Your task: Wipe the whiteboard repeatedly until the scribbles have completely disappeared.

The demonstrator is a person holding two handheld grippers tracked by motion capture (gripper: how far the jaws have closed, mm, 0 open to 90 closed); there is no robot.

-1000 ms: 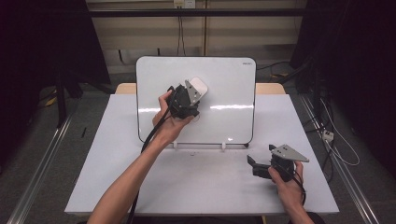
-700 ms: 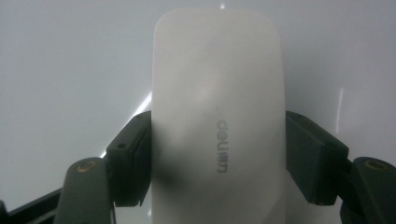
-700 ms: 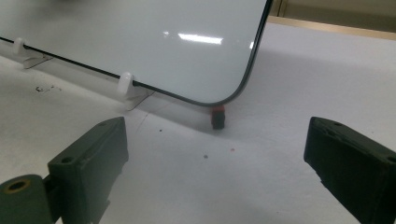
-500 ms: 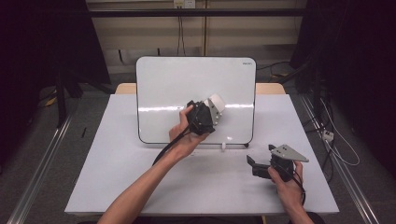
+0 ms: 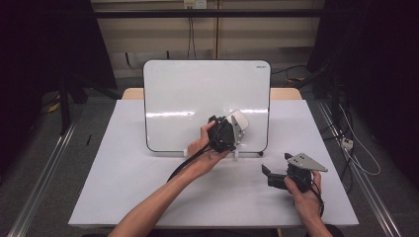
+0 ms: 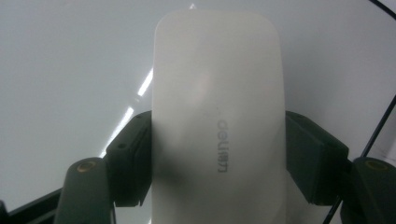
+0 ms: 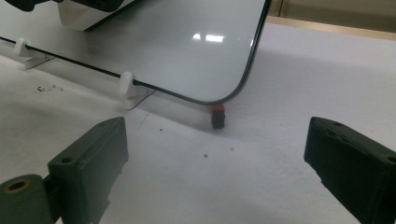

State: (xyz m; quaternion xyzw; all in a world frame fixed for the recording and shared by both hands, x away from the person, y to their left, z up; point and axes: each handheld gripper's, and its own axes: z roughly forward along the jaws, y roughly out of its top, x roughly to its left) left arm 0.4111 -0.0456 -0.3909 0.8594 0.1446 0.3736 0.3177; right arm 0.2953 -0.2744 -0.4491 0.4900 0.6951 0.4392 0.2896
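Left claw (image 5: 232, 129) clamps white eraser (image 6: 218, 116) vs. whiteboard (image 5: 197, 98), lower right; right claw (image 7: 210, 163) gapes idle over tabletop (image 5: 148, 197). Risk: hard push could tip board off its clip feet.

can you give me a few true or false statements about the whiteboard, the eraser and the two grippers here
1. The left hand-held gripper is shut on a white eraser. True.
2. The whiteboard lies flat on the table. False: it stands upright on small white feet near the table's far edge.
3. The right hand-held gripper holds a marker. False: its jaws stand open with nothing between them, low over the table.
4. The eraser is at the lower right part of the whiteboard. True.
5. The whiteboard is covered in writing. False: its surface looks blank, with only light glare.
6. A small red and black thing sits on the table behind the whiteboard's bottom corner. True.
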